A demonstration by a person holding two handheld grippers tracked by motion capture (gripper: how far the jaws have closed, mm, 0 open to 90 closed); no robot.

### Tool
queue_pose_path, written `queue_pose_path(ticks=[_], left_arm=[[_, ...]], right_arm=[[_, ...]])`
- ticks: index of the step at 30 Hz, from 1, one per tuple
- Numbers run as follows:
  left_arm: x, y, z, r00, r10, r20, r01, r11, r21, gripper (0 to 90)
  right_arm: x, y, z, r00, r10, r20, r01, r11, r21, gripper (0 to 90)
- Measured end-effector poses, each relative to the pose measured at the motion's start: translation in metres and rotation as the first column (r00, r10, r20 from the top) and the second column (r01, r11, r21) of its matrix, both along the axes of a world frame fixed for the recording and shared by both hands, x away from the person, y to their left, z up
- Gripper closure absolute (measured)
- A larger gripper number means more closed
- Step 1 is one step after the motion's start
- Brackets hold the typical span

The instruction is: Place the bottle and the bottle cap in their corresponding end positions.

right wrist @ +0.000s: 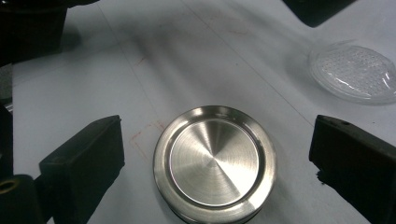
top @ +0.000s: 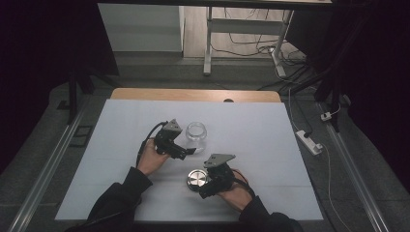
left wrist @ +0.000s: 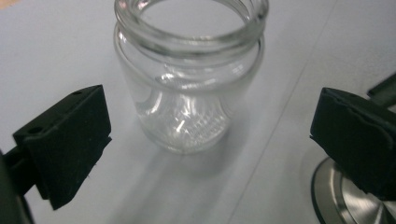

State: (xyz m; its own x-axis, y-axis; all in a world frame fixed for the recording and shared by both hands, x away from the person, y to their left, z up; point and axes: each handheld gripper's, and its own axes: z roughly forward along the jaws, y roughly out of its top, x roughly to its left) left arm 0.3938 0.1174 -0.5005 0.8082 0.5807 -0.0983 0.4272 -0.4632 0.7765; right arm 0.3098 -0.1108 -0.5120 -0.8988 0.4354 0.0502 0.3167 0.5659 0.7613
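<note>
An uncapped clear glass jar (top: 196, 136) (left wrist: 187, 93) stands upright on the white table cover (top: 251, 130). My left gripper (top: 187, 151) (left wrist: 208, 109) is open just in front of it, and neither pad touches the glass. A round brushed-metal lid (top: 196, 179) (right wrist: 215, 161) lies flat on the cover nearer the person. My right gripper (top: 205, 186) (right wrist: 215, 135) is open with the lid between its pads, a gap on each side. The jar's base (right wrist: 357, 72) is at the upper right of the right gripper view. The lid's edge (left wrist: 345, 200) peeks in at the lower right of the left gripper view.
A strip of wooden tabletop (top: 193, 94) runs along the far edge of the cover. A white power strip (top: 309, 141) and cables lie on the floor to the right. A desk frame (top: 209, 43) stands beyond the table.
</note>
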Motion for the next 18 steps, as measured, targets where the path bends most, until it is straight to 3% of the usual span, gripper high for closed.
queue_pose_path(ticks=[6,10,18], left_arm=[[-0.01,0.006,-0.004,0.9998,-0.004,-0.021,0.004,0.9999,-0.015,0.0],[-0.018,0.008,-0.007,0.9995,-0.014,-0.027,0.014,0.9999,0.002,0.0],[-0.034,0.01,-0.006,0.9989,-0.027,-0.038,0.026,0.9996,-0.007,0.0]], right_arm=[[0.0,-0.002,0.001,0.9999,-0.007,-0.013,0.007,1.0,0.004,0.7],[0.0,-0.006,0.002,0.9998,-0.017,-0.013,0.017,0.9998,0.01,0.3],[-0.001,-0.017,0.006,0.9994,-0.034,0.0,0.034,0.9992,0.021,0.3]])
